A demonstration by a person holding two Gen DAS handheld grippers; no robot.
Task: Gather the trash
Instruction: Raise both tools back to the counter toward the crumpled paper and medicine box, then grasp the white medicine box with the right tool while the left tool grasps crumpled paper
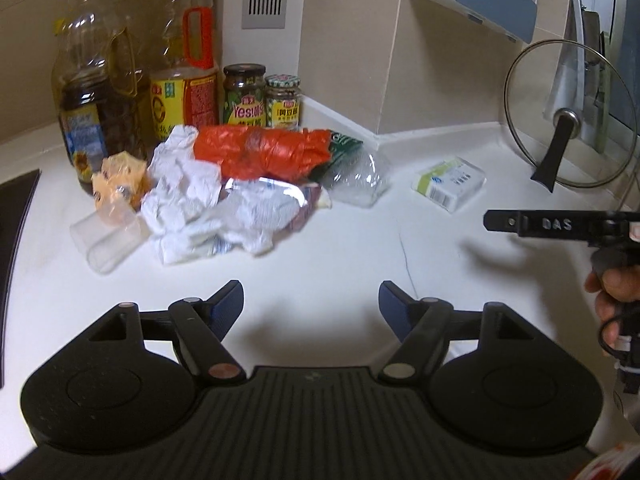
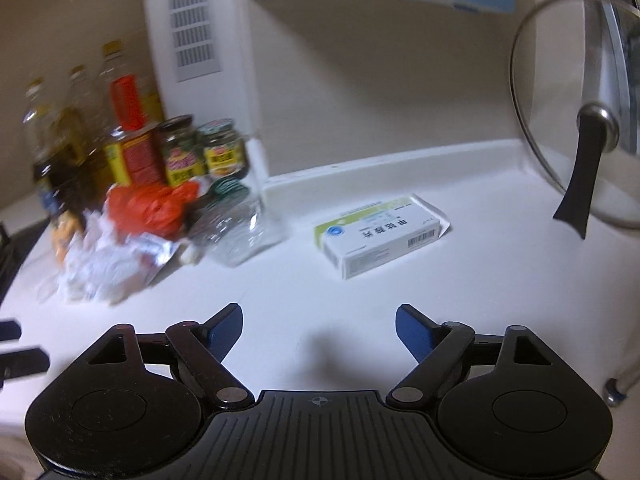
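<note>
A heap of trash lies on the white counter (image 1: 320, 256): crumpled white paper (image 1: 188, 200), a red plastic bag (image 1: 260, 152), a foil wrapper (image 1: 276, 192), a clear plastic cup (image 1: 108, 240), an orange wrapper (image 1: 118, 188) and a clear plastic bag (image 1: 356, 180). A small white and green box (image 1: 450, 182) (image 2: 380, 234) lies apart to the right. My left gripper (image 1: 311, 304) hovers open before the heap with nothing between its fingers. My right gripper (image 2: 319, 330) is open and empty, short of the box; its finger (image 1: 552, 226) shows at the right edge of the left wrist view.
Oil bottles (image 1: 96, 92) and two jars (image 1: 244, 96) stand behind the heap against the wall. A glass pot lid (image 1: 568, 116) (image 2: 576, 120) leans at the right. A black stove edge (image 1: 16, 240) runs along the left. A hand (image 1: 612, 296) holds the right gripper.
</note>
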